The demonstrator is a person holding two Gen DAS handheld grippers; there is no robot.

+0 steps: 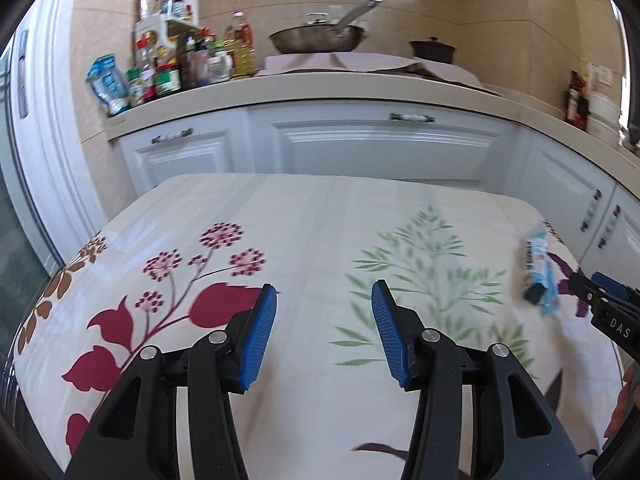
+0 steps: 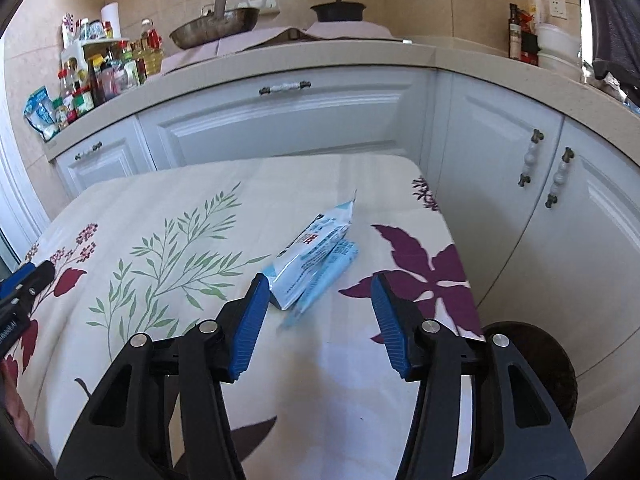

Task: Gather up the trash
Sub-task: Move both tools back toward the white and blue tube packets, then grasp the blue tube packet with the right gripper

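Note:
A light blue and white empty wrapper (image 2: 316,256) lies on the floral tablecloth (image 2: 180,208), just ahead of my right gripper (image 2: 320,304). The right gripper is open and empty, its left pad close to the wrapper's near end. The wrapper also shows in the left wrist view (image 1: 538,270) at the far right. My left gripper (image 1: 324,312) is open and empty above the cloth's middle, well left of the wrapper. The right gripper's tip (image 1: 596,292) shows beside the wrapper there.
White kitchen cabinets (image 2: 288,120) and a beige counter (image 1: 320,84) stand behind the table, with bottles (image 1: 168,64), a wok (image 1: 316,36) and a dark pot (image 2: 338,10) on it. A dark round bin (image 2: 536,368) sits below the table's right edge.

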